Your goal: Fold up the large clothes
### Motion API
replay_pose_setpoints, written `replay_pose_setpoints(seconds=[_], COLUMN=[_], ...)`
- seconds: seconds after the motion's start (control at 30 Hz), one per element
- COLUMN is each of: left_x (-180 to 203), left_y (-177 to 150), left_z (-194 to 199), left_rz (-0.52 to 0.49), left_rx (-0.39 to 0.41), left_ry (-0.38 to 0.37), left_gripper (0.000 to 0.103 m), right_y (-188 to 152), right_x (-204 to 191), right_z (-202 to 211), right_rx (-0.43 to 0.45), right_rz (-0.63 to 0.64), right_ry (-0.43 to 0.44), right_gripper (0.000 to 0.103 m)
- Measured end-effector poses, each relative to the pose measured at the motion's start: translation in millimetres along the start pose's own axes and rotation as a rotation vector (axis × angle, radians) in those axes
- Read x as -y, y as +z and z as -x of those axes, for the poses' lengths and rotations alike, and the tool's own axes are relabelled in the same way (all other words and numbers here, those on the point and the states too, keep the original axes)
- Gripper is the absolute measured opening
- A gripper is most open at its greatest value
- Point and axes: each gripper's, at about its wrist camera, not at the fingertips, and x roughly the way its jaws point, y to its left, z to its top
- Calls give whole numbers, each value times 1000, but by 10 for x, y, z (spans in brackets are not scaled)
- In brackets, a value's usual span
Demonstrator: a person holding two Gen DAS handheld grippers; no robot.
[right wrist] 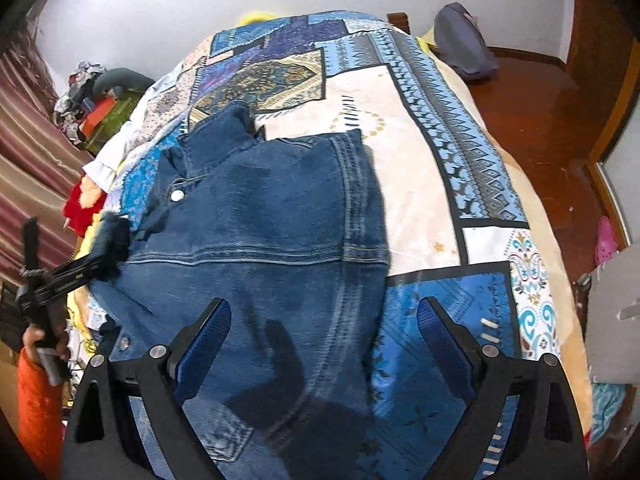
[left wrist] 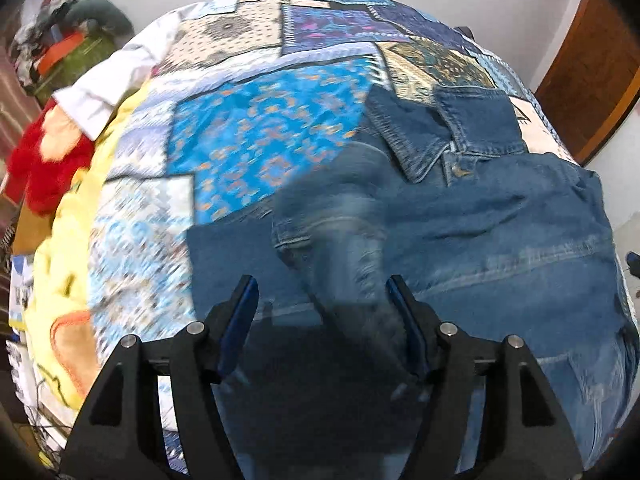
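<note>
Across the patchwork bed [right wrist: 420,152], a denim jacket [right wrist: 272,216] lies collar toward the far edge, long axis running away from both grippers. Left gripper [left wrist: 320,304] and right gripper [right wrist: 324,320] hover directly above it, fingers apart, gripping nothing.

Both views are evenly and fairly brightly lit, with soft indoor light and no harsh glare. Strong fisheye distortion bulges the bed's patterned bedspread [left wrist: 256,128] into a dome, and black vignetting fills the corners. The left wrist view is smeared by motion blur, worst on a denim sleeve [left wrist: 340,224] and along the yellow blanket [left wrist: 68,248]. The right wrist view is sharper; soft dark shadows of the grippers lie on the denim jacket [right wrist: 260,216].
</note>
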Motion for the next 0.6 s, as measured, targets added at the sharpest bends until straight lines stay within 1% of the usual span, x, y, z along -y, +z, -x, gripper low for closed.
replay_pose_setpoints(seconds=[0.03, 0.1, 0.2, 0.27, 0.3, 0.33, 0.4, 0.47, 0.53, 0.6], left_x=[-93, -276, -572, -714, -769, -820, -895, -980, -1056, -1124], left_y=[-60, -192, -465, -584, -620, -637, -609, -519, -412, -263], left_z=[34, 68, 40, 32, 38, 51, 101, 130, 96, -7], left_rz=[12, 34, 83, 114, 130, 139, 135, 157, 184, 206], left_rx=[-7, -22, -74, -96, -105, -107, -89, -70, -64, -59], left_ry=[3, 35, 16, -34, -36, -11, 20, -3, -45, -67], left_gripper=[67, 67, 67, 69, 69, 69, 69, 70, 74, 77], right_y=[8, 19, 18, 9, 10, 11, 49, 118, 205, 305], right_x=[17, 23, 20, 12, 10, 5, -7, -21, -31, -31], right_z=[-4, -24, -55, -91, -117, -134, -170, -176, -164, -152], right_rx=[-1, -5, -2, -6, -12, -17, -26, -18, -2, 18], right_rz=[0, -6, -17, -27, -33, -37, -45, -46, -43, -47], right_ry=[-2, -1, 12, 24, 30, 33, 40, 33, 30, 26], right_gripper=[93, 93, 93, 93, 93, 93, 93, 93, 93, 93])
